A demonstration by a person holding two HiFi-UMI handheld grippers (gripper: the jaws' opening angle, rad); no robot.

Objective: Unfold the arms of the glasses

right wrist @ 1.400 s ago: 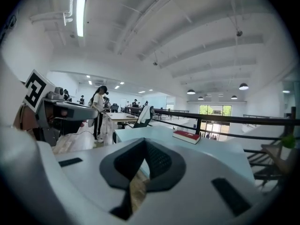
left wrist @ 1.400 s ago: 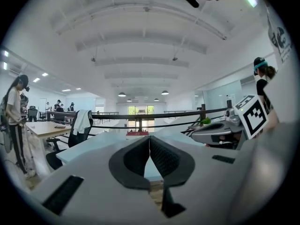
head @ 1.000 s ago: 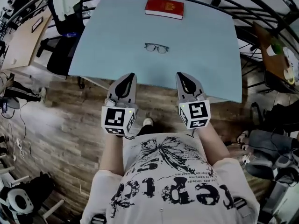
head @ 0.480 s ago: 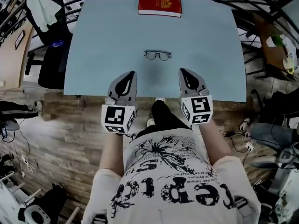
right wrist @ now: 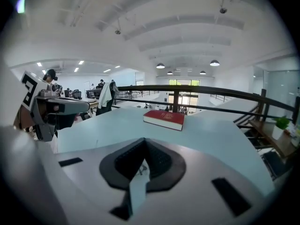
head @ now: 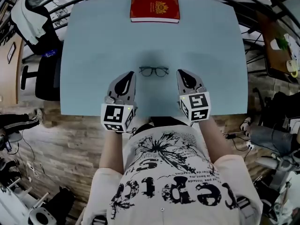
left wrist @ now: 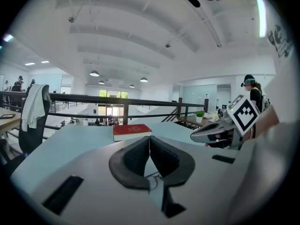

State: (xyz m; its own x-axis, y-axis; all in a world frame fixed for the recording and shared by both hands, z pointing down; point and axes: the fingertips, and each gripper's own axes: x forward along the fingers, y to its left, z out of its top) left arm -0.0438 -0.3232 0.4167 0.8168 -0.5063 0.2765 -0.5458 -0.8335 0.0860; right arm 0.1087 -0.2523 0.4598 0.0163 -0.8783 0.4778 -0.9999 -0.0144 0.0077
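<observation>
Table (head: 93, 46) w/ glasses (head: 153, 71); arms too small to tell.

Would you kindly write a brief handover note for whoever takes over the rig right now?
Left gripper: jaws together, empty.
Right gripper: jaws together, empty.
Glasses: lying on the table between the two gripper tips, touched by neither; arms look folded.
Red book: far edge of the table.
Done: nothing yet. Left: unfold both arms.
</observation>
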